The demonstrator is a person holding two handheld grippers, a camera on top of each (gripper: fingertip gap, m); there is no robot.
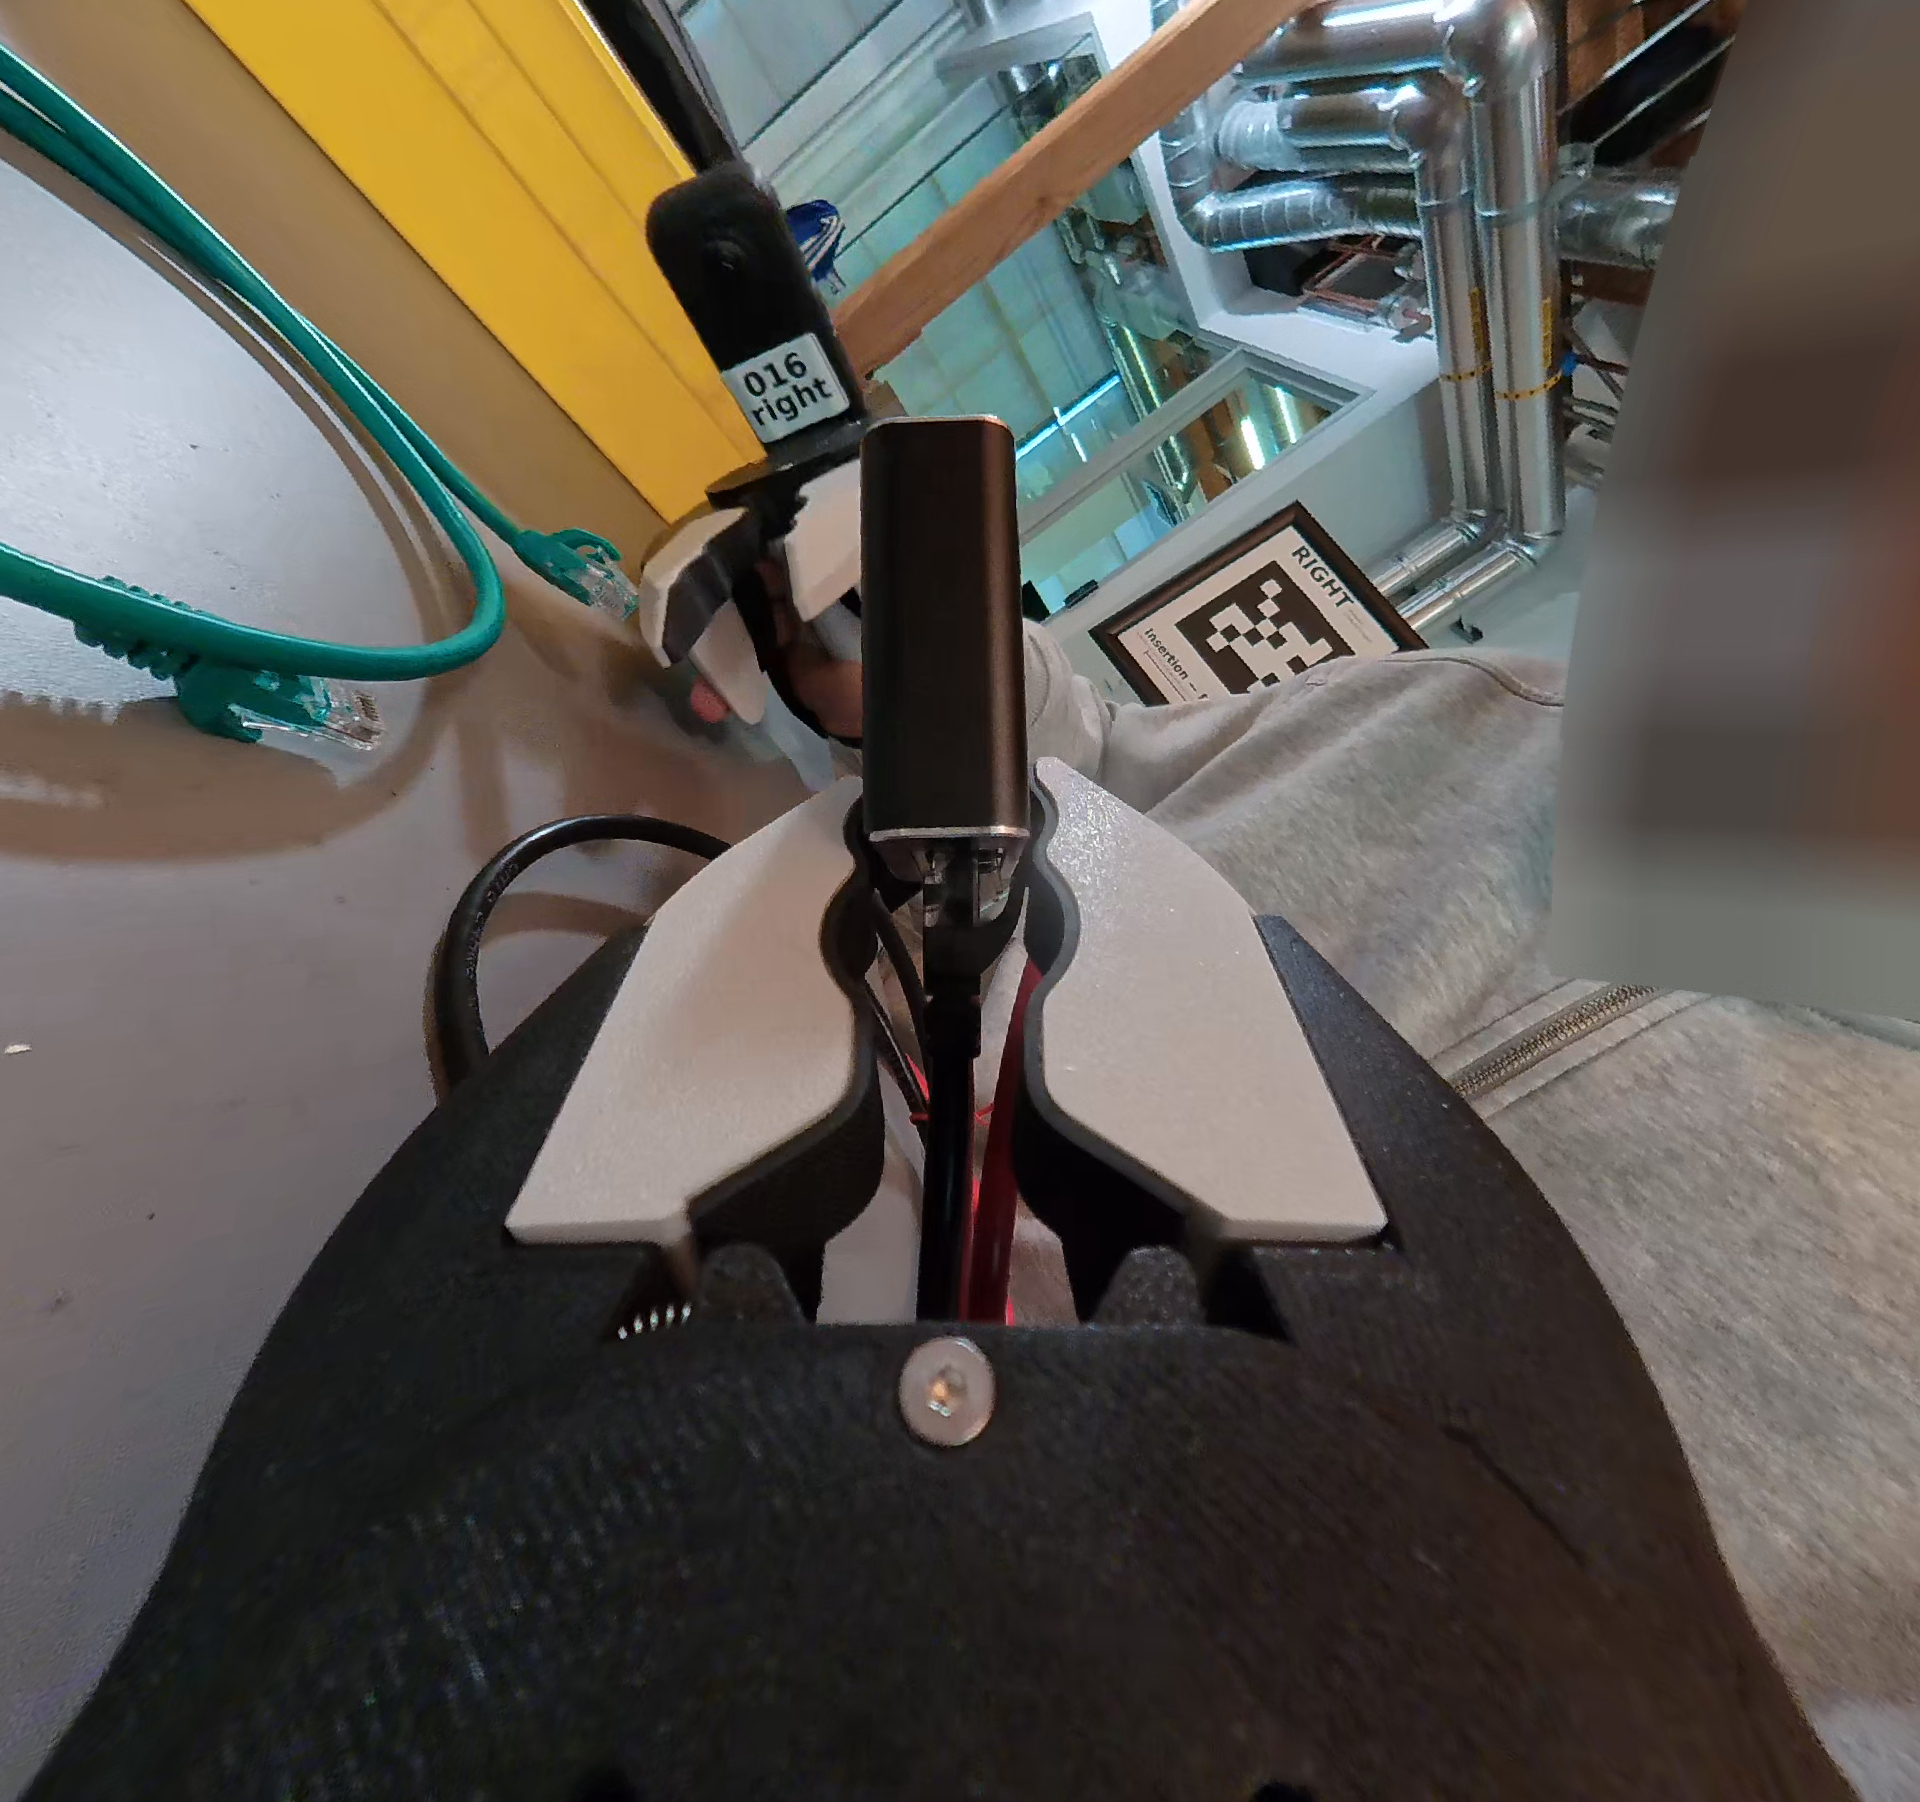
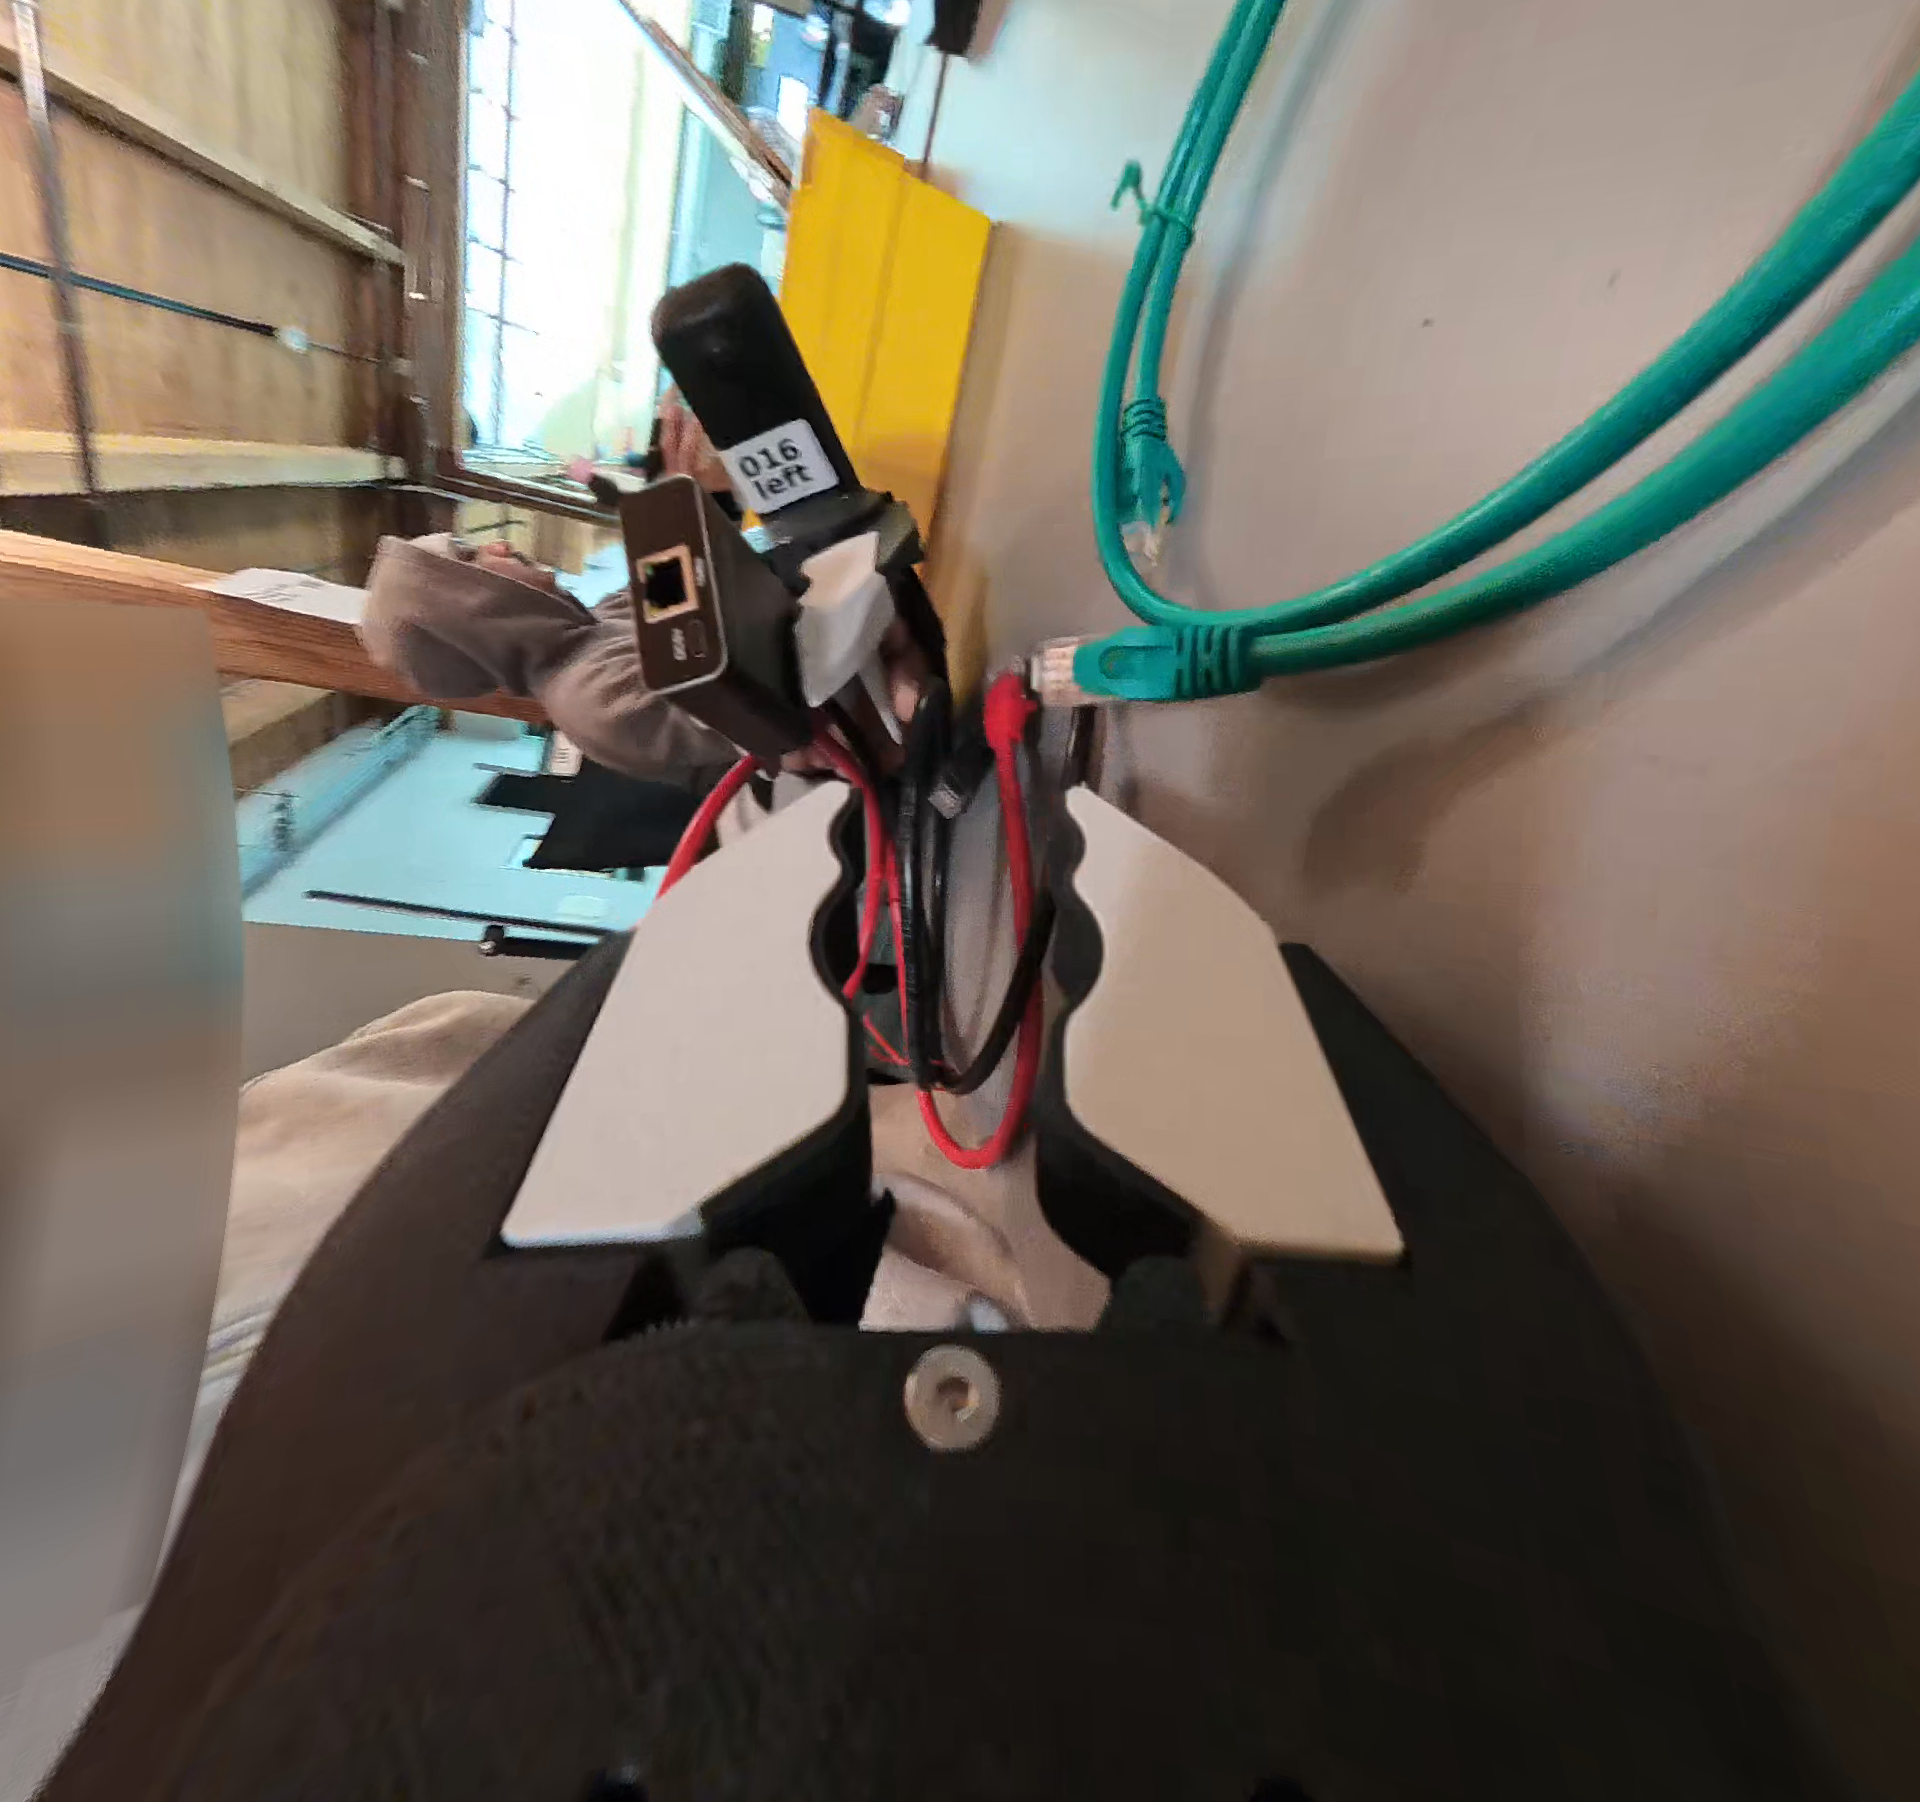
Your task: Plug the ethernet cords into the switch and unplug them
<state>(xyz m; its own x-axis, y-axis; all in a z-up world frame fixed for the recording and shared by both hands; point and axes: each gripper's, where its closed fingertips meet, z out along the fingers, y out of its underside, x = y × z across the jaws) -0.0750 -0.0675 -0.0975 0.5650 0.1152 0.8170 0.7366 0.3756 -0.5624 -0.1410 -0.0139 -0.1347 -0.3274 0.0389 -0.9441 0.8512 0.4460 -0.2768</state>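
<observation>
Our left gripper [image 1: 940, 879] pinches the dark switch [image 1: 940, 630] aloft above the tabletop [image 1: 208, 921]; our right gripper [image 2: 956, 879] hangs spread among red and black cords [image 2: 935, 973]. Tangled leads may snag; green cords [image 2: 1174, 661] lie unplugged near the tabletop's edge.

switch [image 1: 940, 630] – brushed dark metal | tongs [image 1: 940, 879] – matt white plastic

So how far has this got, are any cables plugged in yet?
Done: the left gripper has the small dark metal switch box lifted and clamped. In hand: the right gripper is open near the red and black cords, gripping nothing. Left: the box's port looks empty, and the green ethernet cords lie loose on the grey table.
</observation>
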